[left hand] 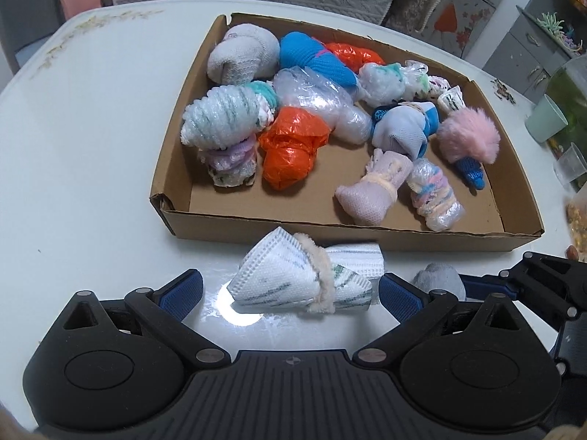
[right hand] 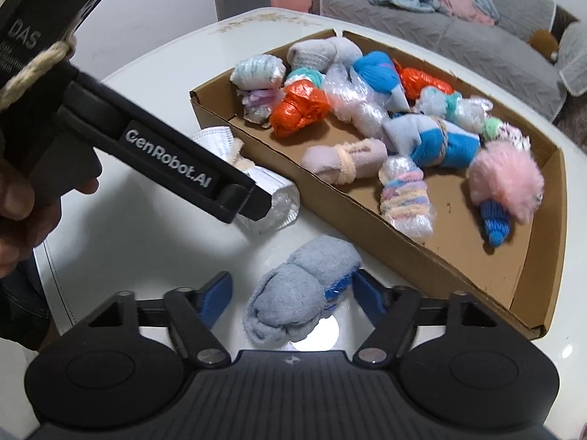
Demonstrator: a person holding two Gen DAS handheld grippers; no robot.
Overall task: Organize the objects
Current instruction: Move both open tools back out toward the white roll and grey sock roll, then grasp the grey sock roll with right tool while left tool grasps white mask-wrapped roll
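Left view: left tongs (left hand: 290, 289) spread around white bundle (left hand: 306, 278), pads clear; right view alone shows right tongs (right hand: 291, 288) part-open, straddling grey sock roll (right hand: 302, 289) on bench (right hand: 165, 73)

Even, cool indoor light, moderately bright; no hard shadows. A round white glare spot sits on the glossy table (left hand: 91, 139) just ahead of each camera, reflecting an overhead lamp. Soft shadows pool under the bundles in the cardboard tray (left hand: 367, 231). Strong fisheye bending: table rim and tray walls curve, corners darken. Left view mostly sharp. Right view carries slight motion blur on the pink fluffy ball (right hand: 506, 179); the sofa (right hand: 477, 40) behind is soft.
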